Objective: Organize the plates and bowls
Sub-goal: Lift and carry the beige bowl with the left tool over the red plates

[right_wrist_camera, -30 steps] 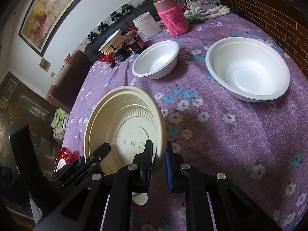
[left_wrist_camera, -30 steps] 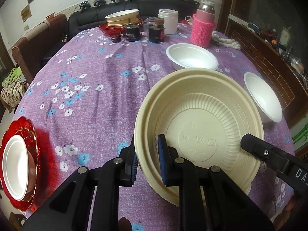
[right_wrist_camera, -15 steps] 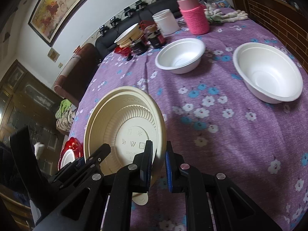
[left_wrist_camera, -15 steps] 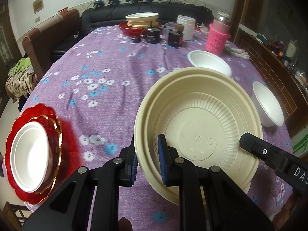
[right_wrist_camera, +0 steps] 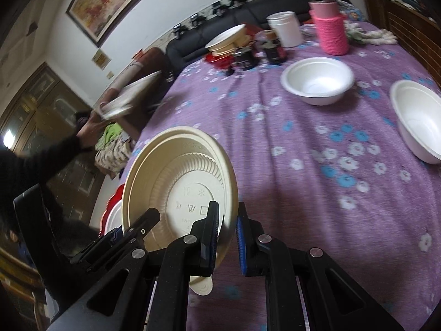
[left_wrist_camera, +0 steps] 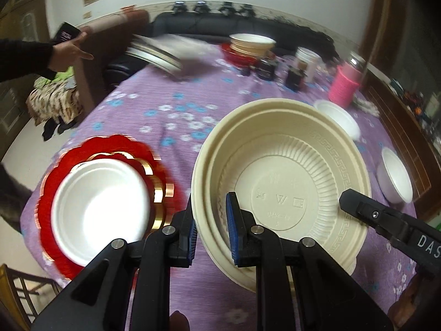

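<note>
Cream bowl stack held up by both grippers, tilted over the counter

The stack of cream bowls (left_wrist_camera: 281, 182) is pinched at its rim from two sides: the left gripper (left_wrist_camera: 210, 226) and right gripper (right_wrist_camera: 227, 237) have their jaws nearly closed on it. It's kept clear of the purple flowered counter (right_wrist_camera: 317, 193), just beside a red plate (left_wrist_camera: 55, 193) with a white bowl (left_wrist_camera: 99, 209) in it. Two more white bowls (right_wrist_camera: 317, 82) are sat further back.
</note>
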The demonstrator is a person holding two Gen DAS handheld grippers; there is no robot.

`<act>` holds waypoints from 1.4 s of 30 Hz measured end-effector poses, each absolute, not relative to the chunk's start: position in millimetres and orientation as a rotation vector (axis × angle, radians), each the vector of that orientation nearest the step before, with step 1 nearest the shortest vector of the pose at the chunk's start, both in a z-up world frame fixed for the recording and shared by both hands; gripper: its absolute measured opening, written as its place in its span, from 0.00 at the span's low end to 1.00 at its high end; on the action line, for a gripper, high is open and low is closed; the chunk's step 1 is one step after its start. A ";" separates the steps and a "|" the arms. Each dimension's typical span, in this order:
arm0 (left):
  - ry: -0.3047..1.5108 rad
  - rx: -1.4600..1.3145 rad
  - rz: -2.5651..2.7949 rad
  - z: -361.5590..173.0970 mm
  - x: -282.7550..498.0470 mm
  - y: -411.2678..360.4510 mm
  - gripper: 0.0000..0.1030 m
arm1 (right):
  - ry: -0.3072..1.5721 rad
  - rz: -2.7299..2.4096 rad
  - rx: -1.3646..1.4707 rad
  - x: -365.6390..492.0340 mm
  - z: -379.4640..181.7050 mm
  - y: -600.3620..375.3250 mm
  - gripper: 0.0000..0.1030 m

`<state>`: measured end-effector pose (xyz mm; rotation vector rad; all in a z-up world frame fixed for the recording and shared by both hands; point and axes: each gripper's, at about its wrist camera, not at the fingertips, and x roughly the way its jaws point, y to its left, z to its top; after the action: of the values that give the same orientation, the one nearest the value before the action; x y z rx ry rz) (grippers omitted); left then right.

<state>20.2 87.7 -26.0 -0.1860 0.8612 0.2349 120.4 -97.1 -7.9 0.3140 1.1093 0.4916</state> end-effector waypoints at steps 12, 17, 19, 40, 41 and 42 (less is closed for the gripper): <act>0.850 -0.256 0.417 -28.7 -4.2 162.5 0.16 | 1.124 0.662 0.219 112.5 -3.1 1.3 0.11; 0.854 -0.272 0.471 -31.6 -14.3 180.9 0.16 | 1.141 0.708 0.195 109.8 -7.9 27.9 0.11; 0.858 -0.278 0.486 -33.6 -17.0 186.5 0.16 | 1.146 0.724 0.185 107.1 -8.8 36.3 0.11; 0.867 -0.331 0.566 -39.3 -31.2 226.4 0.16 | 1.176 0.798 0.126 102.2 -13.9 88.5 0.11; 0.869 -0.331 0.569 -40.1 -31.0 226.5 0.16 | 1.179 0.800 0.124 102.4 -14.8 89.7 0.11; 0.871 -0.331 0.572 -40.9 -31.0 227.4 0.16 | 1.184 0.802 0.123 102.9 -16.7 91.3 0.11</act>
<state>-31.0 227.4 -40.9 -0.3310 0.8707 0.5721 102.9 91.3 -16.7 0.1226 1.1843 0.8021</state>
